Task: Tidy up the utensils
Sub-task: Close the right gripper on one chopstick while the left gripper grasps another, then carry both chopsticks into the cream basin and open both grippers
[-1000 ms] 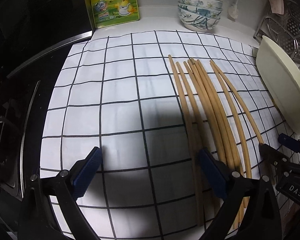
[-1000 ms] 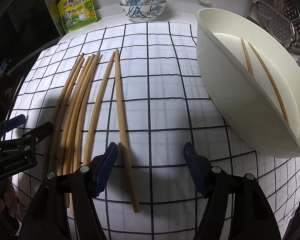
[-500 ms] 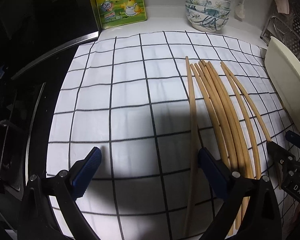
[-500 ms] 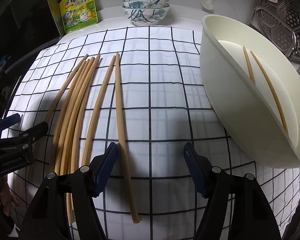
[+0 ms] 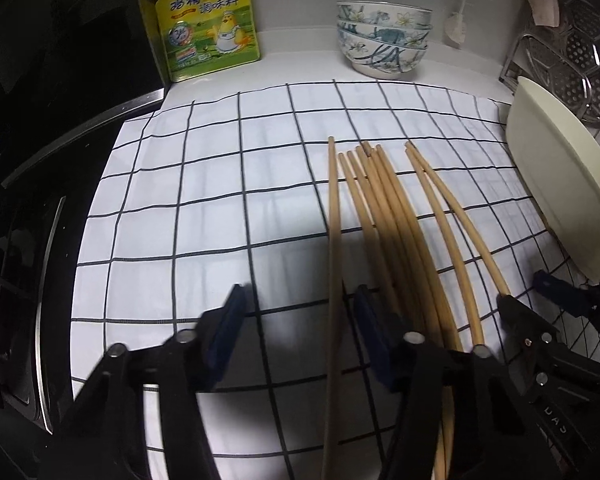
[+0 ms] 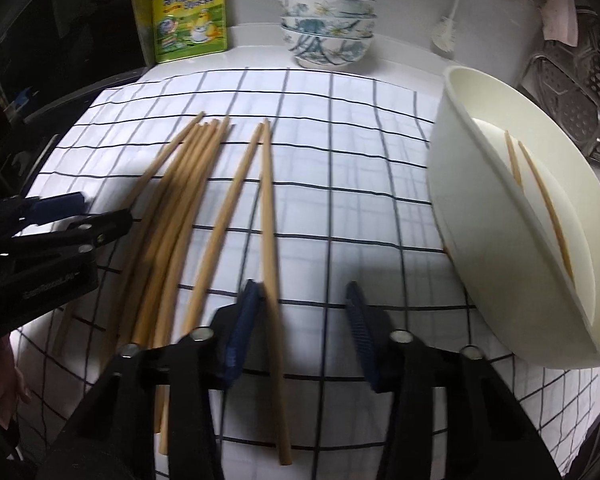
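Observation:
Several long wooden chopsticks [image 5: 384,216] lie side by side on a white checked cloth [image 5: 204,200]; they also show in the right wrist view [image 6: 188,200]. My left gripper [image 5: 298,312] is open low over the cloth, the leftmost chopstick [image 5: 334,248] between its fingers. My right gripper [image 6: 304,308] is open, the rightmost chopstick [image 6: 268,224] just inside its left finger [image 6: 244,316]. A tilted cream bowl [image 6: 480,208] on the right holds two chopsticks [image 6: 540,200]. The right gripper shows in the left view [image 5: 540,312], the left gripper in the right view [image 6: 80,216].
A yellow seasoning pouch [image 5: 204,28] and stacked patterned bowls [image 5: 384,40] stand at the back wall. A black stove [image 5: 28,184] borders the cloth on the left. A metal steamer rack [image 5: 576,52] sits back right behind the cream bowl [image 5: 560,184].
Both grippers have moved forward and lower over the cloth. The left gripper's jaws have narrowed and now straddle the leftmost chopstick. The right gripper now straddles the rightmost chopstick.

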Tool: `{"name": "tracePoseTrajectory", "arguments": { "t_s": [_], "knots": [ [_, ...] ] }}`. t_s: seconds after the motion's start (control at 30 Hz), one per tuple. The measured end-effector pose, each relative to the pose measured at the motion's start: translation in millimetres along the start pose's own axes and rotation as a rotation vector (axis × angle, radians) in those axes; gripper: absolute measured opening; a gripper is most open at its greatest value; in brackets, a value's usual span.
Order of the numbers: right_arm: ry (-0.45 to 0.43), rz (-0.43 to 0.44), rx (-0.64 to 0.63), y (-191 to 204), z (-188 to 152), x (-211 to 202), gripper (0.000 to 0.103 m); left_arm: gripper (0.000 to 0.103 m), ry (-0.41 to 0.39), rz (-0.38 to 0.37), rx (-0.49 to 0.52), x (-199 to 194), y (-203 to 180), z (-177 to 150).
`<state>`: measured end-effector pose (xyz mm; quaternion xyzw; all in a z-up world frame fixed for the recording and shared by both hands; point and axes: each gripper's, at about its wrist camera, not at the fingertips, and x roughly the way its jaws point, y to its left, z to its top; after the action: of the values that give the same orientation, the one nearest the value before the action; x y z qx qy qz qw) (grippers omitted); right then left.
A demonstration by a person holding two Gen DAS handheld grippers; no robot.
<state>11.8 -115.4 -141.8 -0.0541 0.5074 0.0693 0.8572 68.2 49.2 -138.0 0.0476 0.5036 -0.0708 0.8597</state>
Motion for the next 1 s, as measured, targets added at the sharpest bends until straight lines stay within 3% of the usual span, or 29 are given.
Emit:
{"name": "tracePoseTrajectory", "arguments": {
  "t_s": [0.03, 0.1, 0.13, 0.4, 0.7, 1.0],
  "knots": [
    [0.0, 0.009, -0.007, 2.0, 0.3, 0.0, 0.024, 0.033, -0.001, -0.006, 0.008, -0.8, -2.1, 0.4],
    [0.001, 0.019, -0.024, 6.4, 0.7, -0.1, 0.012, 0.008, 0.007, -0.026, 0.038, -0.5, -6.8, 2.1],
    [0.001, 0.021, -0.028, 8.9, 1.8, 0.5, 0.007, 0.007, 0.011, -0.021, 0.048, -0.4, -8.8, 2.5],
    [0.012, 0.072, 0.059, -4.8, 4.5, -7.3, 0.006, 0.007, 0.038, -0.043, 0.016, -9.9, 3.8, 1.0],
    [-0.053, 0.167, 0.118, -19.9, 19.2, -51.6, 0.006, 0.007, -0.002, -0.031, 0.021, -46.7, 9.4, 13.5],
    [-0.124, 0.18, 0.091, -48.1, 39.5, -90.5, 0.006, 0.007, -0.056, -0.06, -0.007, -73.6, -11.4, 40.0]
  ]
}}
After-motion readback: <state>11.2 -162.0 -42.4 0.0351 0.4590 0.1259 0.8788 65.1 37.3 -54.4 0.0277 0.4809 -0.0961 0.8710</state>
